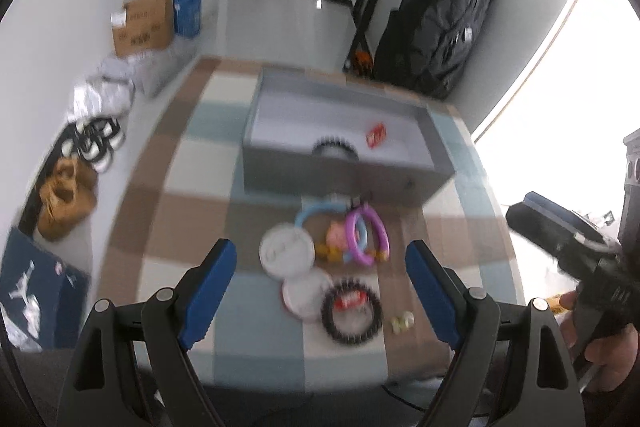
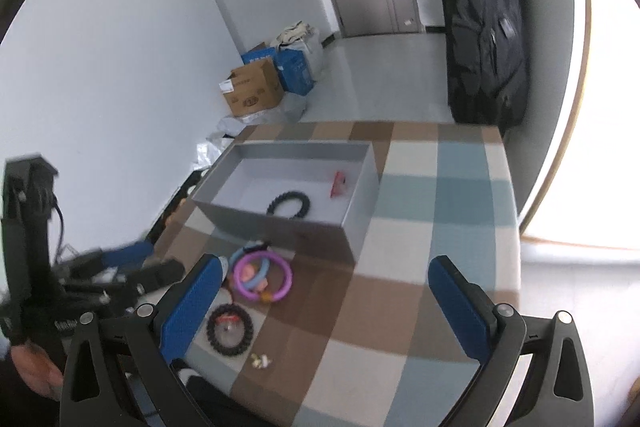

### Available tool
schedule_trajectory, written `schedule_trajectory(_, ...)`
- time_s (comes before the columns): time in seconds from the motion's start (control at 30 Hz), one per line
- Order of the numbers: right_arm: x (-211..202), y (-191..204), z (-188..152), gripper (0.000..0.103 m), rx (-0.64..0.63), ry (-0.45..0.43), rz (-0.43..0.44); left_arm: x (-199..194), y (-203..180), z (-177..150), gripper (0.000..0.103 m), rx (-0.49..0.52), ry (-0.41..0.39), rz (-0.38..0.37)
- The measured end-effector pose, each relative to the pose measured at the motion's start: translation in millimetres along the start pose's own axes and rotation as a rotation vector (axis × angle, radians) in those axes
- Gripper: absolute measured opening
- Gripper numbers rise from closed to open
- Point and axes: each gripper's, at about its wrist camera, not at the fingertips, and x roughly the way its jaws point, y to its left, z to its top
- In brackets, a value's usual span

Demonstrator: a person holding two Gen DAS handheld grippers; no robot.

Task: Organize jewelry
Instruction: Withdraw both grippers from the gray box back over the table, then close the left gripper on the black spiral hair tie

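Blur: left wrist view is smeared throughout; I cannot read fine detail on any trinket there
Hidden: in the right wrist view my right gripper's left finger (image 2: 192,303) covers part of the pile, so the white round lids cannot be seen there
Cut off: the far rim of the grey box (image 1: 344,179) fades into blur in the left view; its near wall hides the lower half of the black beaded bracelet in the box (image 2: 289,205)
Hard to make out: small red item in the box (image 2: 339,183), shape unclear; small pale beads on the cloth (image 2: 261,360), too small to identify
Left gripper (image 1: 320,267): fingers spread wide, nothing between them
Right gripper (image 2: 324,297): fingers spread wide, nothing held; it also shows at the right edge of the left view
Jewelry pile: purple ring (image 1: 368,233) and light blue ring (image 1: 316,213) overlap, with a pink and yellow piece among them, just in front of the box's near wall
Lids: two white round lids (image 1: 286,251) lie beside the rings
Loose bracelet: black beaded bracelet on the cloth (image 1: 351,311) with a red tag, touching the nearer lid
Relative to left gripper: pile and loose bracelet sit between my finger lines, slightly ahead of the tips
Relative to right gripper: same items lie off to the left, beside the left finger
Surface: checked tablecloth (image 2: 420,227) under everything
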Motion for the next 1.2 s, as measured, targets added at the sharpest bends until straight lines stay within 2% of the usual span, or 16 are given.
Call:
schedule_trajectory(0.17, -2, 2, -4, 0.103, 0.011, -0.005, -0.001, 17, -13, -15, 0.083, 0.044, 0.106, -0.005)
schedule_trajectory(0.33, -6, -3, -4, 0.103, 0.025, -0.015, -0.009, 33, -28, -27, 0.083, 0.179, 0.158, 0.111)
schedule_trajectory(0.6, -10, -7, -1, 0.103, 0.055, -0.026, 0.013, 47, -38, -36, 0.083, 0.255, 0.193, 0.150)
schedule_trajectory(0.8, -10, -6, 0, 0.103, 0.051, -0.020, 0.015, 46, -43, -37, 0.083, 0.304, 0.162, 0.173)
schedule_trajectory(0.83, -10, -7, -1, 0.103, 0.053, -0.019, 0.016, 46, -42, -36, 0.081, 0.309, 0.159, 0.167)
schedule_trajectory(1.0, -11, -12, -1, 0.103, 0.076, -0.020, 0.018, 41, -49, -40, 0.056, 0.365, 0.148, 0.135)
schedule_trajectory(1.07, -11, -13, -1, 0.103, 0.084, -0.018, 0.020, 40, -50, -42, 0.051, 0.380, 0.146, 0.126)
schedule_trajectory(1.1, -11, -13, -1, 0.103, 0.085, -0.017, 0.021, 40, -50, -42, 0.044, 0.386, 0.145, 0.124)
schedule_trajectory(1.2, -11, -12, -1, 0.103, 0.077, -0.016, 0.017, 40, -50, -41, 0.041, 0.379, 0.146, 0.119)
